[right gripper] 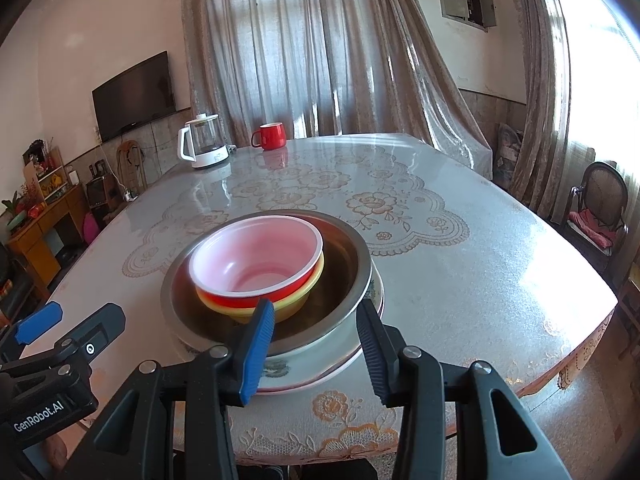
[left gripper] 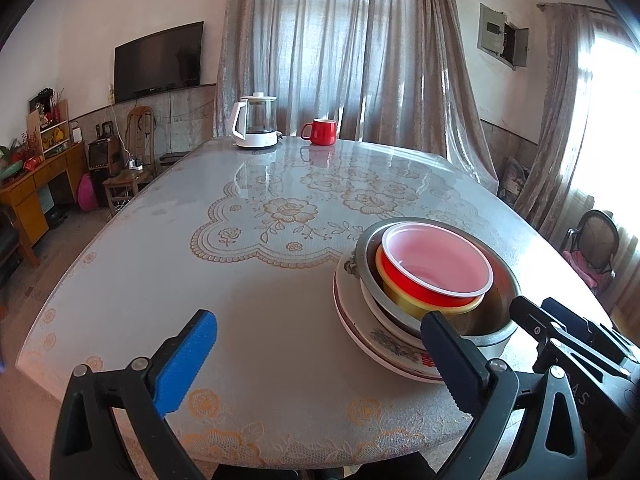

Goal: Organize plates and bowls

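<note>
red bowl [right gripper: 256,264] in yellow bowl [right gripper: 298,304], steel basin [right gripper: 360,272]

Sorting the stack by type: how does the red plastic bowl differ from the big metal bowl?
The red plastic bowl is smaller, with a pale pink inside; the big metal bowl is wider, grey and shiny. The red bowl sits topmost, nested in a yellow bowl; the metal bowl holds both and rests on the plates. Both are round, upright and empty of food.

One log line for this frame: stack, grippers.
stack: red bowl in yellow bowl in metal bowl on plates | left gripper open | right gripper open
</note>
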Tool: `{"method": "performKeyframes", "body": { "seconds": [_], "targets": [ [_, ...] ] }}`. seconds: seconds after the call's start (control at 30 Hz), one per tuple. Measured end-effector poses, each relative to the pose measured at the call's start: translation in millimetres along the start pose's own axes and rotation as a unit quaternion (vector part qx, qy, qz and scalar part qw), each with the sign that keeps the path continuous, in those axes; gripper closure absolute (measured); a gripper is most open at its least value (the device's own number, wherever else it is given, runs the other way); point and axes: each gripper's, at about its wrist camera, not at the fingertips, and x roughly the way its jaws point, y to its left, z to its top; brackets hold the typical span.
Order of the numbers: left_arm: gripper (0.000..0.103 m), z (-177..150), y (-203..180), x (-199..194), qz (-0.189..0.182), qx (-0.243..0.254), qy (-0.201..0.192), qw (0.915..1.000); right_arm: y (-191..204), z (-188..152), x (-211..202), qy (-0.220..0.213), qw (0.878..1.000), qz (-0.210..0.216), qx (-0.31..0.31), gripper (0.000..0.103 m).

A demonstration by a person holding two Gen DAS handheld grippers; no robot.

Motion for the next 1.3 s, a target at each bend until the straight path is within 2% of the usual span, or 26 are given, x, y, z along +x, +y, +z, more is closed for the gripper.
{"method": "performKeyframes", "body": {
  "seconds": [1.3],
  "targets": [
    [0.001,0.9,2.9,0.8,0.008,-0.006,0.003,0.9999,3.7,-0.5,1.9,0.0,1.0,0.004,-0.004,0.06]
  ]
}}
